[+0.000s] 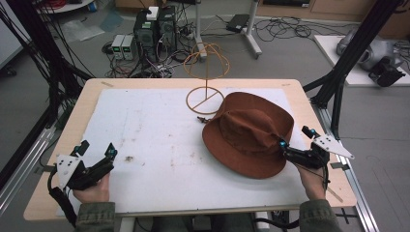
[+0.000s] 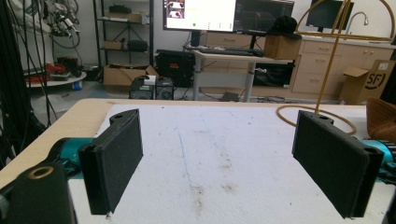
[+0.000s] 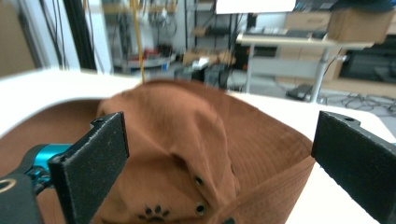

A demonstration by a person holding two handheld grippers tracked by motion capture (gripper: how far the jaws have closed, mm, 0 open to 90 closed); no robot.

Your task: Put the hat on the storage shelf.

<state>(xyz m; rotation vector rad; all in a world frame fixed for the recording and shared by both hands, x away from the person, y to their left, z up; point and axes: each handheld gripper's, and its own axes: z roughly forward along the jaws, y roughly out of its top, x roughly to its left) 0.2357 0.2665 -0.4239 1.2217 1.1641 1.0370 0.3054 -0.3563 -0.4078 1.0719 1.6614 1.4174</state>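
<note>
Two grippers sit at the near edge of the table (image 1: pixel 58 145), one at each side. A brown hat (image 1: pixel 246 133) lies crown-up on the white mat (image 1: pixel 154 140), right of centre, its brim flat on the mat. Just behind the hat stands a wire stand (image 1: pixel 207 77): a ring base on the mat, a thin upright rod, a wire dome on top. The hat's far-left brim lies close to the ring base; contact cannot be told from the high view.

Right gripper (image 1: pixel 295 142): held at the hat's right brim, pointing left toward the crown. Jaws spread wide, nothing between the pads. In the right gripper view the hat (image 3: pixel 196 149) sits between and beyond the two black jaws; side eyelets and a small paw print show on the crown. The brim edge runs low between the jaws, not pinched.

Left gripper (image 1: pixel 96 153): at the near-left corner of the mat, well apart from the hat, held in a hand (image 1: pixel 92 191). Jaws wide apart, empty. The left gripper view looks across bare, lightly stained mat (image 2: pixel 210 154); the stand's ring (image 2: pixel 317 116) and a sliver of hat (image 2: pixel 382 119) show at far right.

Floor beyond the table carries computers (image 1: pixel 154 31) and loose cables.
</note>
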